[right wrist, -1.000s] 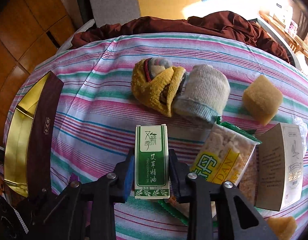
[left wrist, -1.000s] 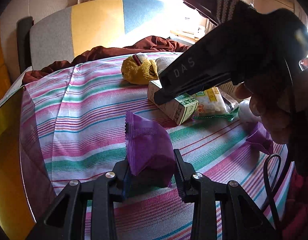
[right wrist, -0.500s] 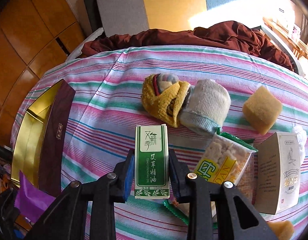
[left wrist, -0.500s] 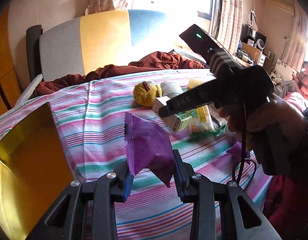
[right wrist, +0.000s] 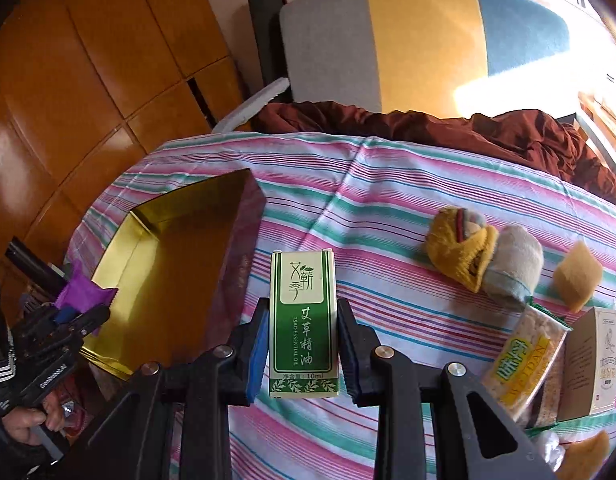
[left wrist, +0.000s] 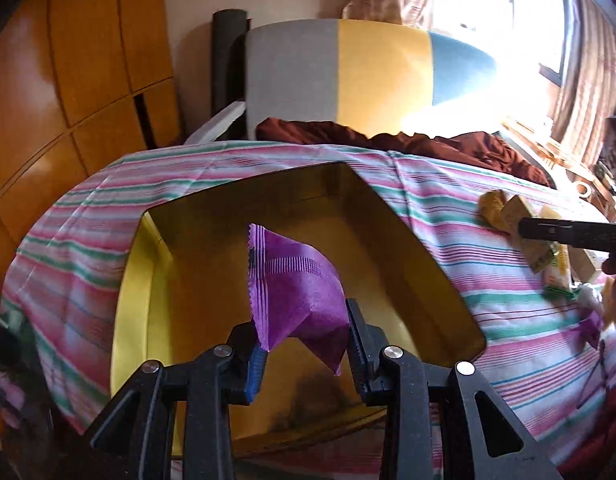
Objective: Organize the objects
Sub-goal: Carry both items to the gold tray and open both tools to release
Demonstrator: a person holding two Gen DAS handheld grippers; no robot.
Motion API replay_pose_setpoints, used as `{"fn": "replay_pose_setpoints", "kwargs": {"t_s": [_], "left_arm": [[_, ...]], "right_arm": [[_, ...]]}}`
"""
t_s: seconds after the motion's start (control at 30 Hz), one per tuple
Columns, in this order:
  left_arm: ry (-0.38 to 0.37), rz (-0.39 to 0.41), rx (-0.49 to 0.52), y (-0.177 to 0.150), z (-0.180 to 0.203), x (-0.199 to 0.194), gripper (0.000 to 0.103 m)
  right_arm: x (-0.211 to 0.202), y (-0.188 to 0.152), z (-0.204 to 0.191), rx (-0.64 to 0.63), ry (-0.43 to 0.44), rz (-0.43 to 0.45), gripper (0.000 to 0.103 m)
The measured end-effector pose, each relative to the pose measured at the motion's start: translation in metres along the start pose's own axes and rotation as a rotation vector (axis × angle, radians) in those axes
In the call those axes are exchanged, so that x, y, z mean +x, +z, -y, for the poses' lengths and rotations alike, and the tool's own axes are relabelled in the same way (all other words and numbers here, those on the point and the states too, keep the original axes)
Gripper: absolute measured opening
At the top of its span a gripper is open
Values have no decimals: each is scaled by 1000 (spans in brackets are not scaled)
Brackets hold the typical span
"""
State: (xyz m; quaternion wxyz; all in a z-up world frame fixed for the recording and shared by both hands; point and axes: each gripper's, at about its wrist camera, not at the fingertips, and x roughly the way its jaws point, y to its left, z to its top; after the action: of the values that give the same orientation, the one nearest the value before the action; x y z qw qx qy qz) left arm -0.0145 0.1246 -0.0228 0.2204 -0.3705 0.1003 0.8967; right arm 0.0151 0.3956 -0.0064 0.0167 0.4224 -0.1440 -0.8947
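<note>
Two loads are held at once, and each carries its own risk. On the left, the crinkled purple foil sachet (left wrist: 296,292) is pinched by its lower part between the pads of the left gripper (left wrist: 304,344), whose jaws are clenched on it; the serrated upper edge stands free above the fingers and a lower corner hangs down between them. It is carried over the open mouth of the shallow gold-lined rectangular tin box (left wrist: 420,252), which rests on the pink, green and white striped cloth (left wrist: 508,320). Such slick, limp foil could be judged likely to slide out of the pads early, or to be dropped onto the rim and tip out onto the cloth if it is released too near the box's edge. Further right, the tall white and green cardboard carton of essential oil (right wrist: 303,320) is gripped upright between the blue-padded jaws of the right gripper (right wrist: 302,350), which are shut on its two narrow sides, with its top half standing clear above the fingertips. It is held above the cloth, just right of the box's dark outer wall. A thin carton could be crushed by a hard squeeze, and both grippers could collide if the box is approached together.
</note>
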Motion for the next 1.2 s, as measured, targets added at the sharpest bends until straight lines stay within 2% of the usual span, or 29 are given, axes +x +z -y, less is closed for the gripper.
{"fn": "replay_pose_setpoints", "kwargs": {"t_s": [0.17, 0.33, 0.47, 0.53, 0.57, 0.63, 0.7, 0.87, 1.0, 1.2], "left_arm": [[88, -30, -47, -18, -38, 4, 35], [128, -51, -84, -30, -57, 9, 36], [150, -27, -95, -33, -66, 3, 41], [163, -14, -109, -35, -72, -2, 50], [164, -9, -121, -36, -75, -4, 54], [175, 12, -144, -38, -84, -10, 69], [180, 33, -166, -38, -91, -16, 74], [220, 63, -199, -38, -102, -28, 74], [240, 73, -236, -33, -107, -34, 74], [224, 99, -239, -20, -99, -45, 82]], "right_arm": [[18, 2, -63, -70, 98, -11, 31], [50, -3, -117, -114, 145, -71, 31], [76, -7, -145, -127, 174, -130, 31], [86, -10, -156, -115, 209, -157, 32], [89, -12, -158, -99, 238, -174, 37], [95, -15, -165, -68, 307, -198, 49], [96, -19, -168, -53, 334, -206, 50], [85, -28, -172, -79, 288, -194, 50], [66, -34, -175, -147, 172, -136, 53], [36, -39, -164, -193, 29, -44, 61]]}}
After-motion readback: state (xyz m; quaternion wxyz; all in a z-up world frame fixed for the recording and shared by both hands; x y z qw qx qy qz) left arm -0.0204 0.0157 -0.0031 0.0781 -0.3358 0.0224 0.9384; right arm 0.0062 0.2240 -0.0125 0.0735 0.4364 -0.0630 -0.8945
